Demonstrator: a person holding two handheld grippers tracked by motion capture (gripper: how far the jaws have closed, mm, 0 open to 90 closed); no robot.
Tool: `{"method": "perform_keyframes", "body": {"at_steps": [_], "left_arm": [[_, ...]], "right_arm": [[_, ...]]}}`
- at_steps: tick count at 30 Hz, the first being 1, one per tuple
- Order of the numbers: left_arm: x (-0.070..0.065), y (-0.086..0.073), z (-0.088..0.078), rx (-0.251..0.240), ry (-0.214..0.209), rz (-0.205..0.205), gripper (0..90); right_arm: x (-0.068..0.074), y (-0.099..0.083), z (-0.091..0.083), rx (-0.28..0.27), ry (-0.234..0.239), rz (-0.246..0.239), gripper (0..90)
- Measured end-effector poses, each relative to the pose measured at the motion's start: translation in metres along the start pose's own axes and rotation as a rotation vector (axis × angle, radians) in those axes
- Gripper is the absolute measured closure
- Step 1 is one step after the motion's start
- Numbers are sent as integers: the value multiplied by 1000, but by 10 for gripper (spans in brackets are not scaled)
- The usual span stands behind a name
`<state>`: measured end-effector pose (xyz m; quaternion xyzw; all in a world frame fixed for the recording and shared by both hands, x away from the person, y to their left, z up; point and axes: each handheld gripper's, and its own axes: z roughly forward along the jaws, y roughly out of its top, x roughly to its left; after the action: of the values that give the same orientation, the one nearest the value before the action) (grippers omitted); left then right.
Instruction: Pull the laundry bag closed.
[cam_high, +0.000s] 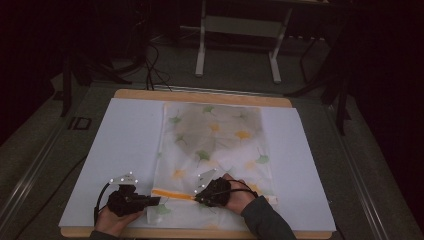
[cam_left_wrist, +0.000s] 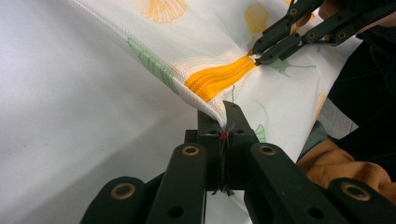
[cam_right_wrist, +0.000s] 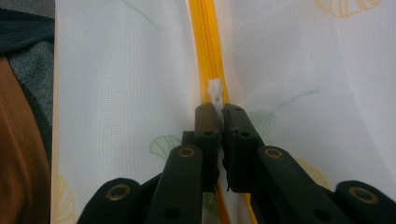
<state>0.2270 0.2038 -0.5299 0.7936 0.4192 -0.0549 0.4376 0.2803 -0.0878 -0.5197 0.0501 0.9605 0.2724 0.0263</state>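
Dim surroundings and a grey floor frame a wooden table (cam_high: 200, 96) covered by a pale sheet (cam_high: 120, 150) at the centre of the high view. A translucent white mesh pouch printed with green and yellow leaves (cam_high: 215, 145) is laid flat on the sheet, its orange zipper band (cam_high: 172, 194) running across the lower middle of the frame. At lower left, the left gripper (cam_high: 156, 200) is held by a hand, and its jaws are pressed together on the pouch's near corner; in the left gripper view that fabric edge (cam_left_wrist: 212, 112) is seen pinched and pulled up at centre frame. At lower centre of the high view, the right gripper (cam_high: 196, 198) is brought to the zipper band. In the right gripper view its jaws are closed on the small white zipper pull (cam_right_wrist: 216, 91), just above centre, with the orange zipper running up the frame. A grey sleeve (cam_high: 267, 220) is seen at the bottom right.
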Motion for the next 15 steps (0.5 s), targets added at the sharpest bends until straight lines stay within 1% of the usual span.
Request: {"method": "perform_keyframes", "body": {"at_steps": [11,15], "left_arm": [[0,0,0,0,-1,-4,880],[0,-1,0,4,-1,-7,880]], "right_arm": [[-1,1,0,11,2,-7,862],[-1,4,1,22,-13,-15,868]]}}
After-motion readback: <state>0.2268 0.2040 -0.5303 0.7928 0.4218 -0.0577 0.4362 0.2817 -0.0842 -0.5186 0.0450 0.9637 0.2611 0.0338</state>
